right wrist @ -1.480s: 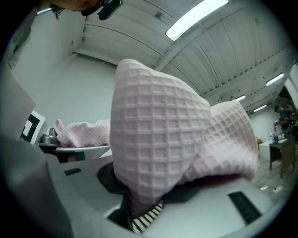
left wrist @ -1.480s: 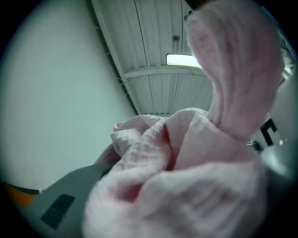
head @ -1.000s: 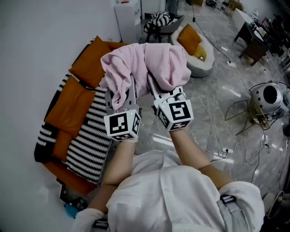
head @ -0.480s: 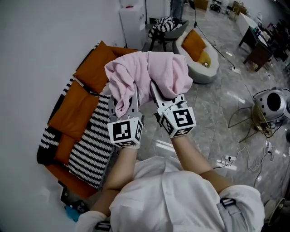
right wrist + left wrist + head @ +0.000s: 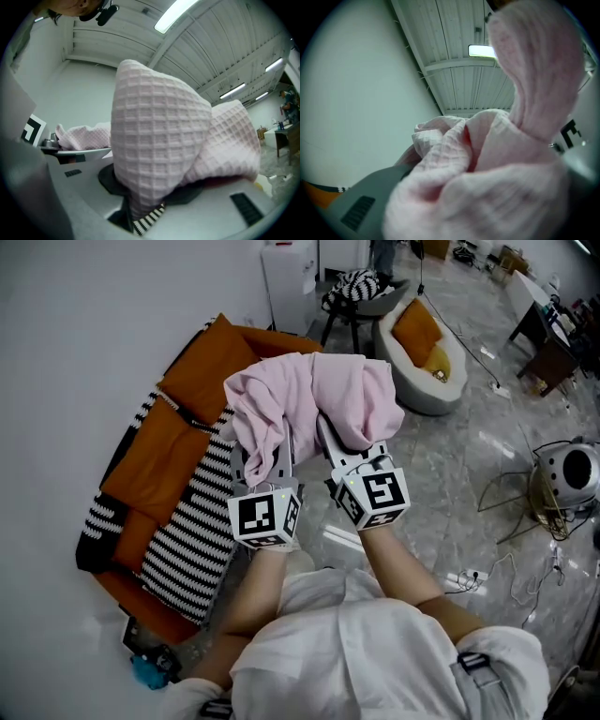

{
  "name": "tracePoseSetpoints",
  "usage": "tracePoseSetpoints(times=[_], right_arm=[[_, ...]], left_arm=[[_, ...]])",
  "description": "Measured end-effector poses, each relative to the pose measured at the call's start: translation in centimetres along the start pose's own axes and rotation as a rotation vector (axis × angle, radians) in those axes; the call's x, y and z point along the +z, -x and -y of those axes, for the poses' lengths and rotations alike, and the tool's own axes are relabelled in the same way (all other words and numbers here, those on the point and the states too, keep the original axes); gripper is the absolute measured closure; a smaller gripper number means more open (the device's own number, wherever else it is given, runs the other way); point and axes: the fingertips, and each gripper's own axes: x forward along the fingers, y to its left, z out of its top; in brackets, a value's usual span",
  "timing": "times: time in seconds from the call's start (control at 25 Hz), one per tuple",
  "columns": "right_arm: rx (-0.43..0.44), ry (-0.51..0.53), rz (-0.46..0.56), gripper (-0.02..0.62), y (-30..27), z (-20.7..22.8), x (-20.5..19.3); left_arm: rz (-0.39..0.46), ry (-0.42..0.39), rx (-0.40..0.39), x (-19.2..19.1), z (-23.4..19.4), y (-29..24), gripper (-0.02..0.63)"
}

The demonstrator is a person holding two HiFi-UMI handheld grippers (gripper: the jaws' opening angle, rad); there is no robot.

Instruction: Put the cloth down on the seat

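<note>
Nearest, the person's forearms (image 5: pixel 394 554) reached fwd, one set of tongs in each hand. Left tongs (image 5: pixel 266 457) were nearly closed, pinching a bunched edge of the pale pink waffle-weave cloth (image 5: pixel 314 399). Right tongs (image 5: pixel 339 448) stood a bit wider, clamped on a thicker fold of the same cloth, w/ fabric squeezed btwn the pads. Cloth hung draped over both tongs, held up in the air, not on the seat. Below & to the left lay the orange sofa (image 5: pixel 202 371) w/ a black-and-white striped throw (image 5: pixel 187 531) along its seat, against the white wall (image 5: pixel 75 352). Further off, on the grey marble floor (image 5: pixel 450 474), a white round chair (image 5: pixel 412 395) held an orange cushion (image 5: pixel 417 329).
</note>
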Motion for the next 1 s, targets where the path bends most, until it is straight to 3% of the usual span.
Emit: tracePoseSetpoints(times=[0.28, 0.64, 1.0], right_arm=[[-0.001, 0.017, -0.031, 0.435, -8.2, 0.9, -2.6], [-0.010, 0.033, -0.022, 0.434, -20.2, -0.5, -3.4], [-0.026, 0.037, -0.023, 0.433, -26.7, 1.8, -4.4]], left_arm=[[-0.007, 0.029, 0.010, -2.3, -5.8, -6.0, 0.472], [0.013, 0.043, -0.015, -1.8, -15.5, -13.7, 0.472], [0.010, 0.056, -0.045, -2.8, -18.8, -19.9, 0.472]])
